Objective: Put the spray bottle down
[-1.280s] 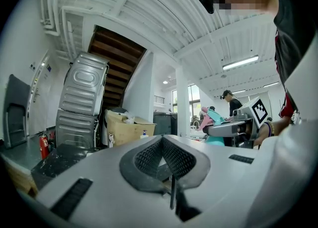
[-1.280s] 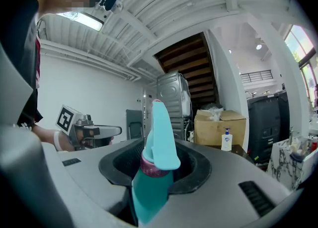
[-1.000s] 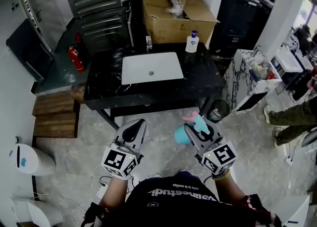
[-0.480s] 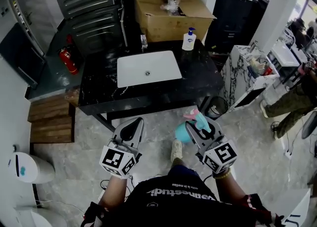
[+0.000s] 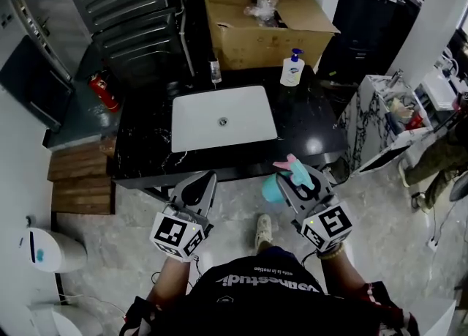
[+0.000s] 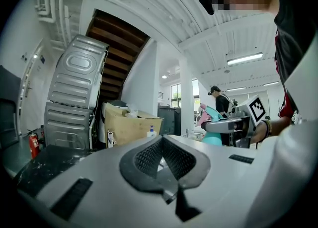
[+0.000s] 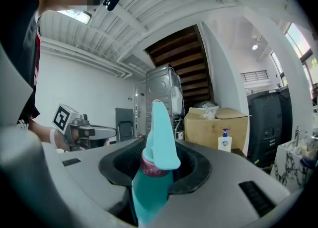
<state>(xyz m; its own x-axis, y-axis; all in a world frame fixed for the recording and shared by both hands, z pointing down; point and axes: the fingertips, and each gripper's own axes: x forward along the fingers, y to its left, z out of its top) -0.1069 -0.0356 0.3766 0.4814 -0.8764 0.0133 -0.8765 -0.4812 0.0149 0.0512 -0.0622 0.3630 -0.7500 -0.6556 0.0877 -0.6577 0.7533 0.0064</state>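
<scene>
Black counter (image 5: pixel 307 118) ahead: my right gripper (image 5: pixel 291 183) clamps the spray bottle (image 5: pixel 272 191), left gripper (image 5: pixel 204 180) closed, empty; released near the edge, it may topple

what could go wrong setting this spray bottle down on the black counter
The spray bottle hangs below the jaws of the right gripper, just short of the counter edge; its base might clip that edge. The sink fills the counter's middle, so a bottle set on its rim could tip.
</scene>
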